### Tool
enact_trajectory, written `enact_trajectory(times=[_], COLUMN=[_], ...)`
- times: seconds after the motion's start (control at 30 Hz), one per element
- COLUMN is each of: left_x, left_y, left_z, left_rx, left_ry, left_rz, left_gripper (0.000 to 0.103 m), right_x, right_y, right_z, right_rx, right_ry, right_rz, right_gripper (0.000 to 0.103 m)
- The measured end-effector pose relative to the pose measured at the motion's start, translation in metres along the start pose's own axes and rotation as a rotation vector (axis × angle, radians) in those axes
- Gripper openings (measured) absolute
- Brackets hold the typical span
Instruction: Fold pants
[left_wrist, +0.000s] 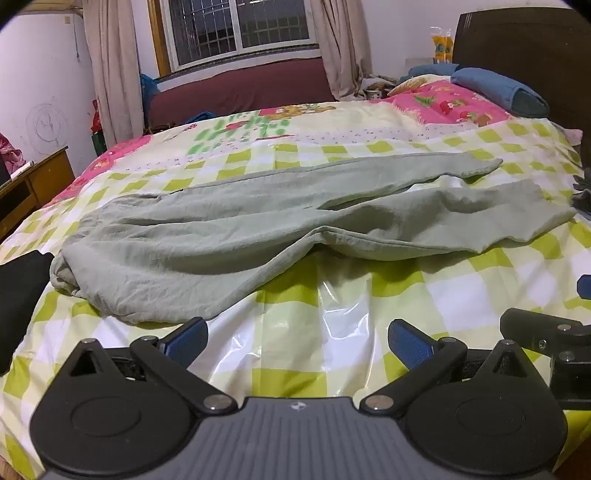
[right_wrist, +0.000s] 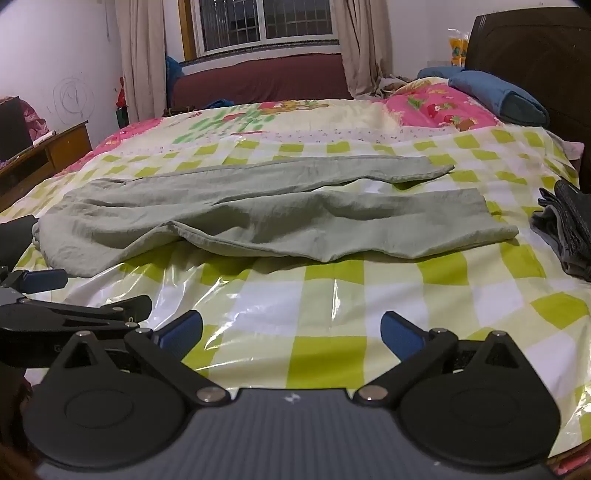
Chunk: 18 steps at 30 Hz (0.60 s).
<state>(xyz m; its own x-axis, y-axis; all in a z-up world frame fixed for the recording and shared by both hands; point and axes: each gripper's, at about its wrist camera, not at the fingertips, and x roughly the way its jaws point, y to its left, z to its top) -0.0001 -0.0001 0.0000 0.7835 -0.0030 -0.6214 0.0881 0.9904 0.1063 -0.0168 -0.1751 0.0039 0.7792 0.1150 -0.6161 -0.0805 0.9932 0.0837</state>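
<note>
Pale green pants (left_wrist: 258, 218) (right_wrist: 258, 218) lie spread across the bed, waist at the left, both legs stretching right and slightly apart at the cuffs. A ridge of fabric is bunched up along the near leg. My left gripper (left_wrist: 297, 338) hovers open over the shiny checked sheet, just short of the waist's near edge, nothing between its blue pads (left_wrist: 408, 341). My right gripper (right_wrist: 291, 330) is also open and empty, short of the near leg. Each gripper shows at the edge of the other's view.
A green-and-white checked plastic sheet (left_wrist: 332, 306) covers the bed. A black cloth (left_wrist: 20, 288) lies left of the waist. Folded grey clothes (right_wrist: 565, 229) sit at the right. Blue pillows (right_wrist: 495, 92), a dark headboard (right_wrist: 528, 55) and a wooden side table (left_wrist: 40, 177) border the bed.
</note>
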Motion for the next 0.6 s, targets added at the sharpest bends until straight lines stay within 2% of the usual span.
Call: enact_trajectory(times=[0.6], left_x=[0.0048], left_y=[-0.0016], left_z=[-0.0023], left_rx=[0.009], left_ry=[0.024], left_rz=[-0.022], left_gripper=[0.103], right_x=[0.0021], right_y=[0.0007], right_z=[-0.0003], right_rx=[-0.001], right_ry=[0.004], right_rz=[-0.001], right_gripper=[0.102])
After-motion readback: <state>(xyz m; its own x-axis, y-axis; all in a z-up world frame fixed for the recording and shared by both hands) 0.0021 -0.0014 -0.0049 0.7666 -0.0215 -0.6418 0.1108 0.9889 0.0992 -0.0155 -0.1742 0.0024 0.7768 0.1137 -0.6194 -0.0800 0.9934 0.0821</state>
